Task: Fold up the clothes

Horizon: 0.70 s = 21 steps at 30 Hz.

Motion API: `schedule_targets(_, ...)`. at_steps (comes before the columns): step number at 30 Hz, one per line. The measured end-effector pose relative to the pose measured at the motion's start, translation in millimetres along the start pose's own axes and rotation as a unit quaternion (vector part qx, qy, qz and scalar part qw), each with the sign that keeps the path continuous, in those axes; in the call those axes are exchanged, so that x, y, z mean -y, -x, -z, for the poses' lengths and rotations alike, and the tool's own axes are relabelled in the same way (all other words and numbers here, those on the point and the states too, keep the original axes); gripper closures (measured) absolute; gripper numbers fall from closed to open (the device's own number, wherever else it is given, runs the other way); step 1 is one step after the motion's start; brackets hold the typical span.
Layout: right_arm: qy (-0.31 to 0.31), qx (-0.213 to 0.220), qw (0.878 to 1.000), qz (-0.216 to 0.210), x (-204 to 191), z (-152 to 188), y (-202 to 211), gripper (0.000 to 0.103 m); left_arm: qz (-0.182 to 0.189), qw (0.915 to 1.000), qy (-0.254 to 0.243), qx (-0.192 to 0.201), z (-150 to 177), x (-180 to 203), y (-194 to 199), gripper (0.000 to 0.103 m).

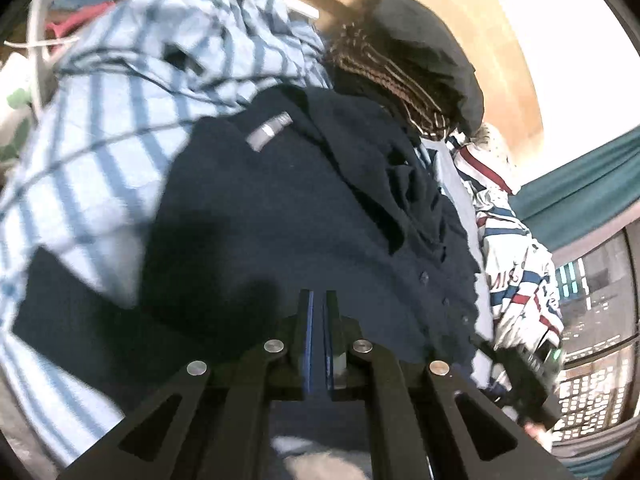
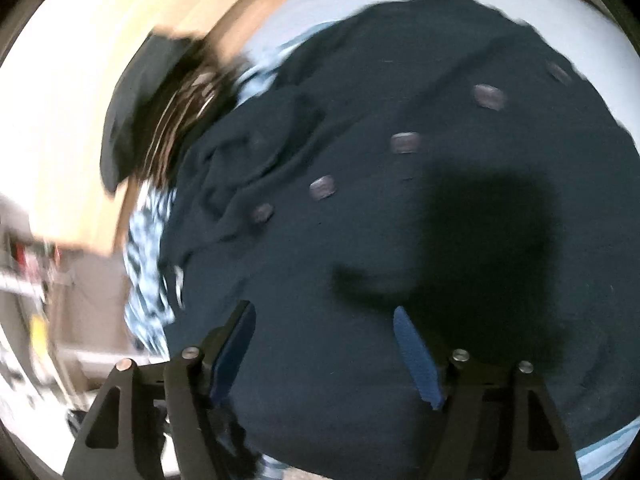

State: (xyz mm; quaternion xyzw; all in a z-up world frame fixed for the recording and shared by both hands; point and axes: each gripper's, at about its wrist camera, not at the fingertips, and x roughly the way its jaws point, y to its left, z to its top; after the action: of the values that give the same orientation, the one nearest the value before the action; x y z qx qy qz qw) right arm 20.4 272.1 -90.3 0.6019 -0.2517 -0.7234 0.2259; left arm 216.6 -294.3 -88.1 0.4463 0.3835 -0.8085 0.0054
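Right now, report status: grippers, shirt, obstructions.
Left gripper shut, nothing seen between its fingers. Right gripper open over navy button shirt. Shirt unfolded, lying on blue plaid cloth. Dark pile beside collar.

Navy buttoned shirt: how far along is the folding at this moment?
Early stage. Done: the navy buttoned shirt is spread over the blue checked garment, still wrinkled near the collar, no fold visible. In hand: the left tool is shut, though whether it pinches fabric is unclear; the right tool is open above the shirt. Left: folding it, then the white, red and blue garment and the dark pile.
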Motion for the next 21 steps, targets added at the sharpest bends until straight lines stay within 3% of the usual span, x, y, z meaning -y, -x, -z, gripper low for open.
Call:
schedule_targets(4,-0.04,0.028,0.999,-0.015,37.0,-11.7,2.8,0.028,0.028,0.9987,0.033,-0.027,-17.6,8.4,-37.5,0.098)
schedule_targets(6,-0.052,0.046,0.997,-0.022,48.6,-21.2,9.6,0.028,0.04,0.9976,0.041,-0.039,-28.7,14.7,-46.5,0.09)
schedule_targets(8,-0.063,0.064,0.996,-0.022,57.9,-39.8,12.7,0.028,0.054,0.9962,0.048,-0.047,-41.5,24.4,-59.3,0.047)
schedule_targets(9,-0.073,0.076,0.994,-0.02,64.6,-52.3,15.8,0.028,0.058,0.996,0.049,-0.046,-47.6,28.5,-63.8,0.04)
schedule_targets(12,-0.112,0.104,0.988,-0.011,80.5,-74.7,17.4,0.028,0.049,0.9973,0.042,-0.036,-68.1,47.2,-82.5,0.038)
schedule_targets(17,-0.177,0.148,0.973,-0.007,114.0,-111.4,25.3,0.032,0.018,0.9969,0.051,-0.058,-72.4,83.5,-133.3,0.038)
schedule_targets(18,-0.185,0.151,0.971,0.0,120.8,-118.6,25.9,0.036,0.011,0.9962,0.056,-0.065,-75.2,85.7,-144.8,0.038)
schedule_targets(21,-0.195,0.152,0.968,0.046,136.9,-138.3,24.8,0.037,-0.003,0.9942,0.063,-0.087,-78.6,87.2,-167.6,0.038)
